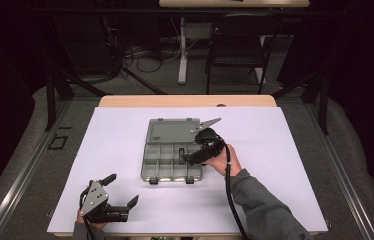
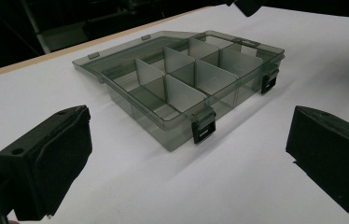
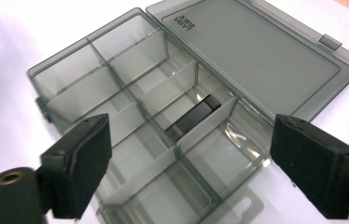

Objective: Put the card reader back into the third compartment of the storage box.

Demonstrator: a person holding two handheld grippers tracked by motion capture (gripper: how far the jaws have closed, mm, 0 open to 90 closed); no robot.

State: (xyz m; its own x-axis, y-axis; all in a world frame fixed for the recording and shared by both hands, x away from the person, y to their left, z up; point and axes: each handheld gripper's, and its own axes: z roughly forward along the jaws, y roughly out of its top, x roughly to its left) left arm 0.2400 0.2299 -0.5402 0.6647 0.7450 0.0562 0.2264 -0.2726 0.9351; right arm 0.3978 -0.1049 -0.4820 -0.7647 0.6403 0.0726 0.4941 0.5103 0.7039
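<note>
Lid (image 3: 256, 56) of box, beyond the right gripper's jaws: small embossed lettering, upside down, too small to read.

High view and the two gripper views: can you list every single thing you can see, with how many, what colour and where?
organizer box: 1, smoky grey see-through plastic, middle of the table, lid lying open flat behind it, white dividers inside, two black latches on its near edge
small dark block: 1, black, lying in a middle compartment of the box
table: 1, white top with a wooden far edge
chair: 1, black, on the floor beyond the table
white post: 1, on the floor beside the chair
cables: several, dark, on the floor behind the table
left gripper: 1, black, near left corner of the table, jaws open
right gripper: 1, black, over the box's right side, jaws open, nothing between them
</note>
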